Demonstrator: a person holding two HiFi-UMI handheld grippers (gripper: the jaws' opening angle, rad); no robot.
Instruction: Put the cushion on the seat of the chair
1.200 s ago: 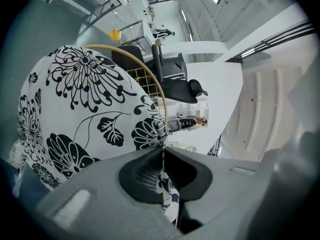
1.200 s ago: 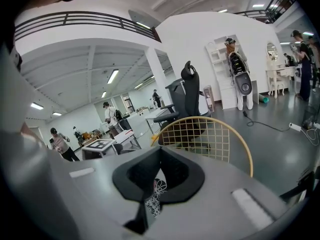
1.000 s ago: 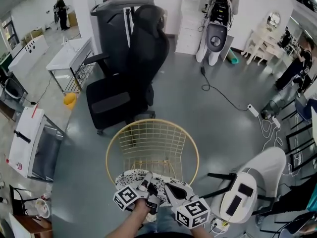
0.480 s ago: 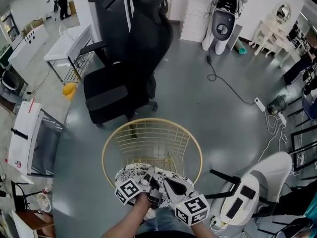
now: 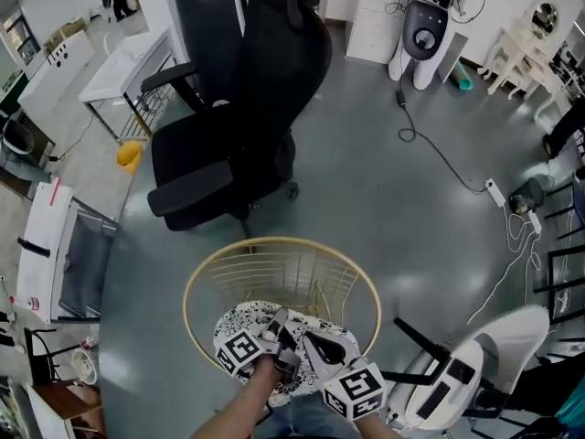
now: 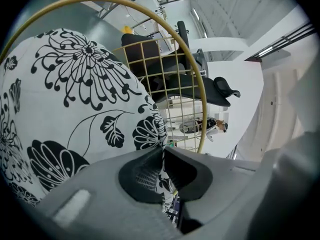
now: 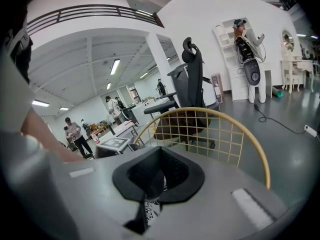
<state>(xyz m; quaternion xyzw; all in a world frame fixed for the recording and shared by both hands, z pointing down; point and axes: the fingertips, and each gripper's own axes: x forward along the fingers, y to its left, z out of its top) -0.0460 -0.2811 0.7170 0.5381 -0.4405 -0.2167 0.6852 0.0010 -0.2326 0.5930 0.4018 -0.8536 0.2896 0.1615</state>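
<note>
Left tongs (image 5: 277, 326), right tongs (image 5: 315, 344) — cushion (image 5: 236, 319) flat

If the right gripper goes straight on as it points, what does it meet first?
Most likely the gold wire chair's backrest, directly ahead of the right gripper, whose jaws are shut on the cushion; the black office chair stands farther behind.

Three cameras: one overhead, two low at the wire chair (image 5: 274, 239).
The head view looks steeply down, wire chair near, black office chair (image 5: 247, 108) farther off. The left gripper view sits close against the cushion (image 6: 75, 94), facing across it; the right gripper view looks roughly level over the rim into the far room. All three share both chairs.
</note>
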